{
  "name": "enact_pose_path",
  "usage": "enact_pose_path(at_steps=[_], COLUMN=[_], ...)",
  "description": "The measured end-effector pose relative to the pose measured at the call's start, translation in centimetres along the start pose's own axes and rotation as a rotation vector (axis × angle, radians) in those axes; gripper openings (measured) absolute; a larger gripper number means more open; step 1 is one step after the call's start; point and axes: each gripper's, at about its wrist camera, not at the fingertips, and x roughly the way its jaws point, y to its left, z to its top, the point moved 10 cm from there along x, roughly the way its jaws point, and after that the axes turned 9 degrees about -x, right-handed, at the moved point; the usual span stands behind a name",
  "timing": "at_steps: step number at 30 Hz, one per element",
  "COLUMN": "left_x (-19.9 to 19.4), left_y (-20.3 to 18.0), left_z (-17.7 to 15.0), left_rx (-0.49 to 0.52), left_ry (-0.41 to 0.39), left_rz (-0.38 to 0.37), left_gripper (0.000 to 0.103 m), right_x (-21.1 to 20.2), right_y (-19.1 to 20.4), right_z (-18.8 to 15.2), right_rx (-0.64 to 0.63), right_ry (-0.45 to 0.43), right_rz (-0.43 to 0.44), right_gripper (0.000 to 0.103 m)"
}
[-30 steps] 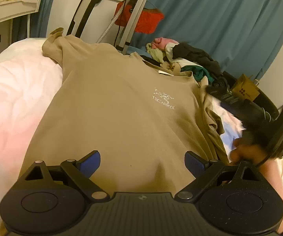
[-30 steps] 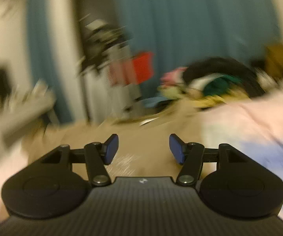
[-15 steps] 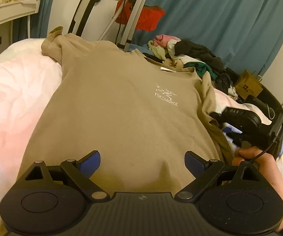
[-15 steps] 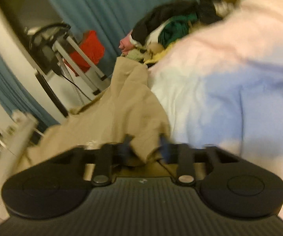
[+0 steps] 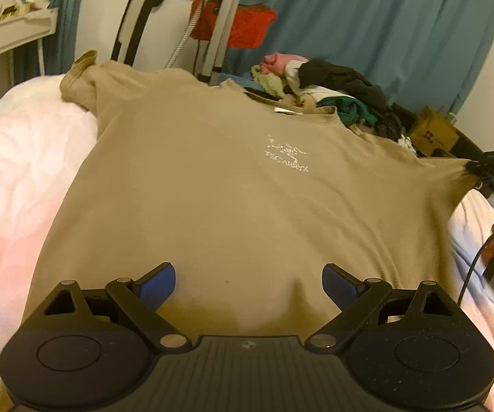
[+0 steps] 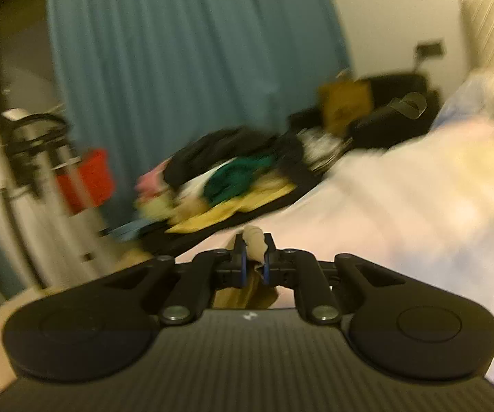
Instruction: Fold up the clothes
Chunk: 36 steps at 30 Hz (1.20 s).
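The tan T-shirt (image 5: 212,199) lies flat, front up, on the white bed (image 5: 17,178). In your left wrist view its long axis runs from the hem at 6 o'clock to the collar at 12 o'clock, so the collar points away from you toward the pile of clothes (image 5: 329,92) and the blue curtain (image 5: 384,27). The white chest logo (image 5: 286,158) sits toward 1 o'clock. One sleeve lies bunched at 10 o'clock.

Your left gripper (image 5: 247,285) hovers over the hem with its jaws wide apart and nothing between them.

Your right gripper (image 6: 254,257) has just been closing its jaws and is now clamped on a fold of the tan fabric. In the left wrist view that gripper sits at 3 o'clock, with the other sleeve drawn out taut toward it. The right wrist view is blurred; the pile of clothes lies at 11 o'clock of the jaws.
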Motion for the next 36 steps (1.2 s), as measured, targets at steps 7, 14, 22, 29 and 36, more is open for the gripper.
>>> enact_pose_path(at_steps=[7,14,22,29,36], left_x=[-0.1,-0.7,-3.5,-6.6,-7.9], left_y=[-1.1,-2.4,-3.6,-6.3,-8.0], left_z=[-0.2,-1.2,-2.7,-5.8,-7.4], left_rx=[0.068,0.156,0.209,0.29,0.282], left_ry=[-0.015,-0.023,0.003,0.045,0.05], left_rz=[0.0,0.002,-0.056,-0.132,-0.155], left_gripper=[0.094,0.093,0.09,0.088,0.088], right_x=[2.5,-4.7,-18.8,-22.2,-14.6], right_y=[-6.4,-5.8,-3.6,-5.6,-5.1], right_z=[-2.8,-4.5,-4.7,-7.6,-6.3], right_rx=[-0.021,0.097,0.177,0.352,0.696], right_ry=[0.052,0.183,0.184,0.243,0.292], right_rz=[-0.085,0.028,0.227,0.297,0.495], right_gripper=[0.027,0.077,0.076,0.079,0.079])
